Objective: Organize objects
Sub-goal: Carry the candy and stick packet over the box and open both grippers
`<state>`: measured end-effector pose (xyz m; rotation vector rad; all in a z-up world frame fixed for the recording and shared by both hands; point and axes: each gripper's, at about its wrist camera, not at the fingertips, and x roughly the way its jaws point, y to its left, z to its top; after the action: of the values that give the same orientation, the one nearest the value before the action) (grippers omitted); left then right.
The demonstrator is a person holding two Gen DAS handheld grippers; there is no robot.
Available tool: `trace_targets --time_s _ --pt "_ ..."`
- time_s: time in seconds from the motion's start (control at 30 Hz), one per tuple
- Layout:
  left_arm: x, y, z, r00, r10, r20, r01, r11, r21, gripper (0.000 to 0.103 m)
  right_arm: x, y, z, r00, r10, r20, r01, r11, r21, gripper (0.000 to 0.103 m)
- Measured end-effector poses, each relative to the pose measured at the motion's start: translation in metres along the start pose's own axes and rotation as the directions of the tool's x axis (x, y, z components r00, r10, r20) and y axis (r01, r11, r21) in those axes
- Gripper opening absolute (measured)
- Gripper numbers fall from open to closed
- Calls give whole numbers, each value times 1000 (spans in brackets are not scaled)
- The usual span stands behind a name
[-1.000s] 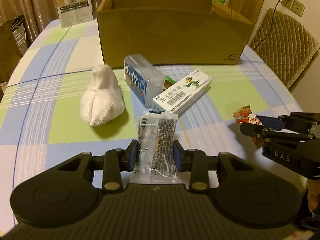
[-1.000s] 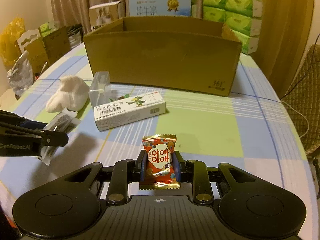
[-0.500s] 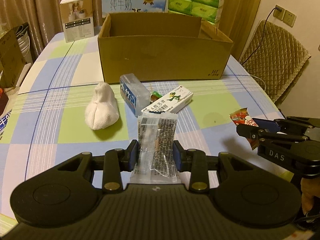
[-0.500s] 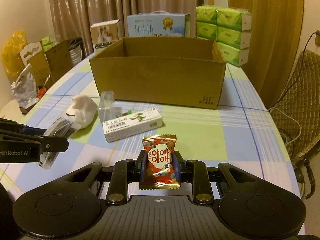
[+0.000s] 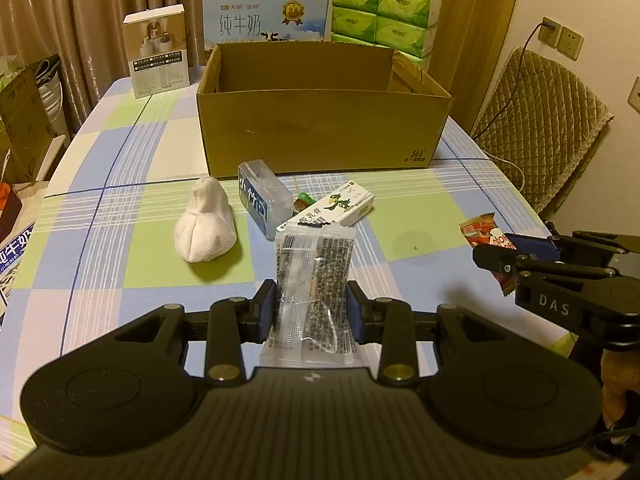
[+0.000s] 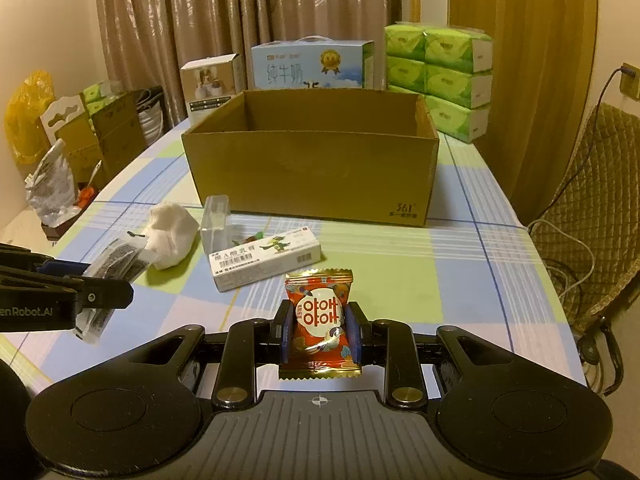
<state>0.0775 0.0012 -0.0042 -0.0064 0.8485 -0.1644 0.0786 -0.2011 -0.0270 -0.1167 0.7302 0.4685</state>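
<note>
Left gripper (image 5: 311,312) clamps clear packet (image 5: 314,276), right gripper (image 6: 319,334) clamps red candy (image 6: 319,316); open cardboard box (image 6: 312,168) lies straight ahead, approx. equidistant.

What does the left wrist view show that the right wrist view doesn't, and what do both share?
Only the left wrist view: the blue label on the clear plastic case and the twin wall sockets. Only the right wrist view: a yellow bag and a crumpled silver bag beside the table. Both: the open cardboard box, white cloth bundle, the left tongs clamping a clear sachet, the right tongs clamping a red candy.
</note>
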Motion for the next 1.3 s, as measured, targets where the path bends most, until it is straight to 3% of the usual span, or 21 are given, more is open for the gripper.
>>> trace_targets --time_s 0.3,0.53,0.77,1.0,1.13,1.3 --pt "-3 -1 3 1000 -10 10 10 1000 -6 31 -3 -6 3 1000 6 1 -6 1000 11 24" --pt "-3 -1 26 999 -27 38 26 1000 17 31 -2 -15 30 999 16 32 -16 1000 15 24" --pt "2 4 81 996 -32 84 27 998 63 31 7 -31 93 995 31 91 -32 999 10 24" --pt "18 18 159 991 -64 114 55 995 80 31 31 -49 174 991 60 121 -60 998 0 24" --pt "38 26 199 992 -57 114 47 995 84 31 56 -59 206 992 63 107 -65 998 17 24" --pt "72 41 227 994 -72 79 70 997 31 31 92 -69 224 996 53 66 -56 998 38 24"
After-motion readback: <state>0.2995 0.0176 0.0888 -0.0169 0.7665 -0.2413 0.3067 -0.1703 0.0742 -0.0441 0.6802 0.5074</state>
